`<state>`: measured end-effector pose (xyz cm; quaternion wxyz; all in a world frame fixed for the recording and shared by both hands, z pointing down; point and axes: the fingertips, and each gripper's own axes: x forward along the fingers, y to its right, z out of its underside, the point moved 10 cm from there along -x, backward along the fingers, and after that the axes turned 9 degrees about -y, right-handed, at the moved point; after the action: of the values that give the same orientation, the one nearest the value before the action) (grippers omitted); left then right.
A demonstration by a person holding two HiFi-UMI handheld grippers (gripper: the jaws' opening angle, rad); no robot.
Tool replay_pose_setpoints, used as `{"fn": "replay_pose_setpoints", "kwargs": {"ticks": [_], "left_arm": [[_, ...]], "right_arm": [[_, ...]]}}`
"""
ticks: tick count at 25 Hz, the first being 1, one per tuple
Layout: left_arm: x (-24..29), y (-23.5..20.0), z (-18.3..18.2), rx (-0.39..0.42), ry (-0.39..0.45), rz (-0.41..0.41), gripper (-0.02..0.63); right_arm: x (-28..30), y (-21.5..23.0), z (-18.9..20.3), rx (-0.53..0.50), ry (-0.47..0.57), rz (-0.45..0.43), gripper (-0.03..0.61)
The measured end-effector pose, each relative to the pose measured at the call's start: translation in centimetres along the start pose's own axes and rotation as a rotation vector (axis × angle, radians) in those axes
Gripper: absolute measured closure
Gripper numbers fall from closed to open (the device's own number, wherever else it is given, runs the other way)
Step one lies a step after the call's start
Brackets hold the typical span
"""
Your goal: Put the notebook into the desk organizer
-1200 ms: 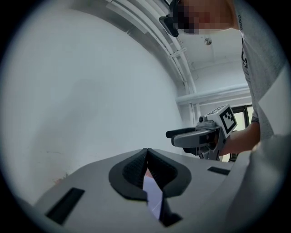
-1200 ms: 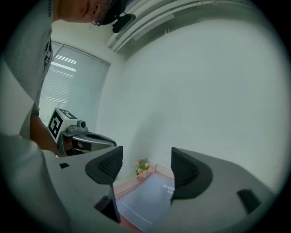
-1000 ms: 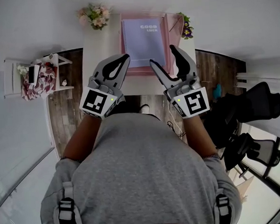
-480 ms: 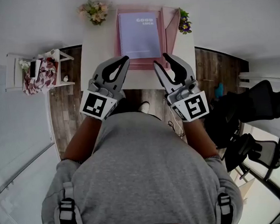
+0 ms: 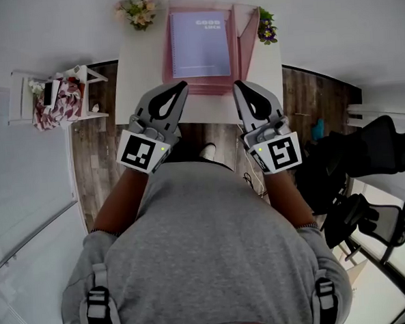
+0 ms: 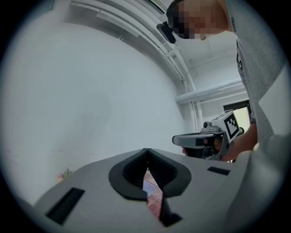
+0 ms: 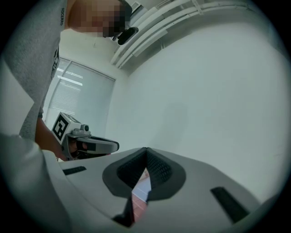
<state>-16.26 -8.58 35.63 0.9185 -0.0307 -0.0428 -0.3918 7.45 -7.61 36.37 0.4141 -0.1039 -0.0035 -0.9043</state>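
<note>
Lavender in colour, the notebook (image 5: 199, 44) is lying flat, cover up, at the top centre of the head view. White print reading "GOOD LUCK" is sitting in the upper right of its cover, and one long edge is running along its left side. It is resting inside the pink desk organizer (image 5: 244, 35), whose tray rim is framing it all round and whose upright pink panel is standing just beside the notebook's right edge. The organizer is sitting on a white desk (image 5: 137, 80), with a pale bouquet (image 5: 133, 11) at its upper left corner and a small purple flower pot (image 5: 267, 29) at its upper right.

Below the organizer, both grippers are pointing towards it, well short of the notebook and touching nothing. The left gripper (image 5: 182, 86) is holding its jaws together at the tips, with nothing between them. The right gripper (image 5: 239, 85) has just been closing its jaws, and they are now meeting at the tips, also empty. In each gripper view only a thin strip of pink and pale lavender is showing beneath the meeting jaws.
</note>
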Motion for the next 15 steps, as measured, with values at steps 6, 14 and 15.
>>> {"fn": "replay_pose_setpoints", "kwargs": {"ticks": [6, 14, 15], "left_arm": [[-0.2, 0.2, 0.3, 0.010, -0.009, -0.009, 0.595], [0.3, -0.2, -0.3, 0.010, 0.031, -0.028, 0.595], [0.4, -0.4, -0.3, 0.012, 0.030, -0.030, 0.595]], "right_arm": [[-0.2, 0.1, 0.4, -0.008, 0.000, -0.038, 0.572], [-0.1, 0.9, 0.1, -0.006, 0.008, -0.022, 0.572], [0.0, 1.0, 0.0, -0.006, 0.011, -0.021, 0.572]]}}
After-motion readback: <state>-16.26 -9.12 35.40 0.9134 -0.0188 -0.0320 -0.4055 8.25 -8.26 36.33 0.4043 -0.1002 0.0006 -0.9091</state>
